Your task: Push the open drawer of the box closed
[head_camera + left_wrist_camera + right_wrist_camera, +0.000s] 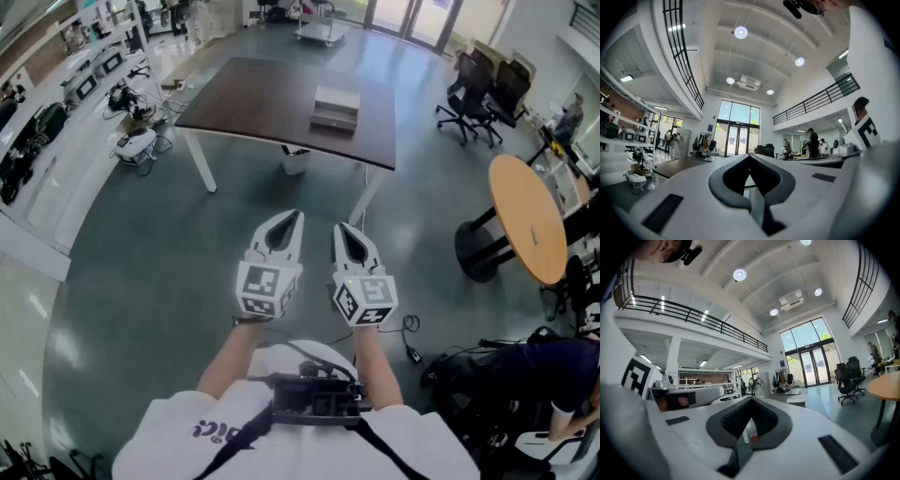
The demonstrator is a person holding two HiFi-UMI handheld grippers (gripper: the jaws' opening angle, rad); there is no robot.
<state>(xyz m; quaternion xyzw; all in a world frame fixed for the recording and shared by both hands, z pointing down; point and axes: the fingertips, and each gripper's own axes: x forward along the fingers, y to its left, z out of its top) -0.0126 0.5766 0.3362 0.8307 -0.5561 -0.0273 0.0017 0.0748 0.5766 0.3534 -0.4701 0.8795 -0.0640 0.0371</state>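
Observation:
A grey box (336, 108) with a drawer sits on a dark brown table (253, 98) far ahead of me in the head view; the drawer's state is too small to tell. In the right gripper view the box (797, 400) is a small pale shape on the distant table. My left gripper (293, 216) and right gripper (343, 228) are held side by side in front of my chest, well short of the table. Both have their tips together and nothing between them. The left gripper (750, 156) and the right gripper (751, 399) point level across the room.
A round wooden table (530, 216) on a black base stands to the right, with office chairs (483, 94) behind it. Workbenches with equipment line the left wall (66, 112). A seated person (544, 375) and cables lie at the lower right. Grey floor stretches between me and the dark table.

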